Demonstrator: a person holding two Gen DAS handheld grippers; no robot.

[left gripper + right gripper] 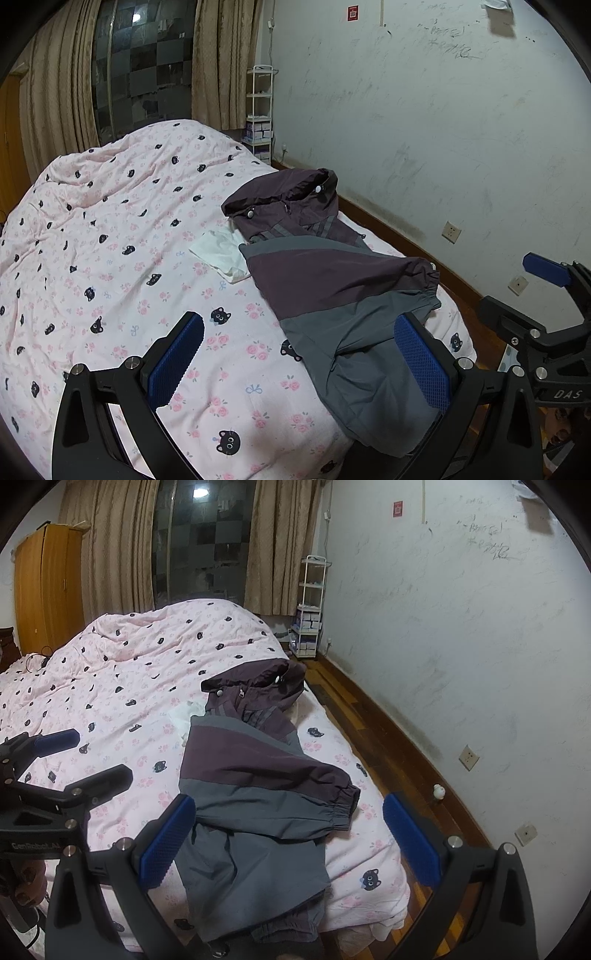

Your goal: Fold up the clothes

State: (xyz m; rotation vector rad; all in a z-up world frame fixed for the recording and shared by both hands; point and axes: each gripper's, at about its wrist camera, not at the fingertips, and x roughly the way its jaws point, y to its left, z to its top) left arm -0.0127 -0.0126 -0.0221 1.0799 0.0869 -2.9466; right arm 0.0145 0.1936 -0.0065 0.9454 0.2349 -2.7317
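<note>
A purple and grey hooded jacket (332,288) lies along the right side of the bed, hood far, hem near, with one sleeve folded across its body. It also shows in the right wrist view (251,794). A white cloth (221,251) lies beside the jacket's collar, partly under it. My left gripper (299,354) is open above the bed just left of the jacket's hem, holding nothing. My right gripper (288,838) is open above the jacket's lower half, holding nothing. Each gripper shows at the edge of the other's view.
The bed carries a rumpled pink duvet (110,240) with cat prints. A marked white wall (443,147) runs close along the right, with a strip of wooden floor (369,746) between. A white shelf rack (260,110) stands in the far corner. A wooden wardrobe (48,587) stands far left.
</note>
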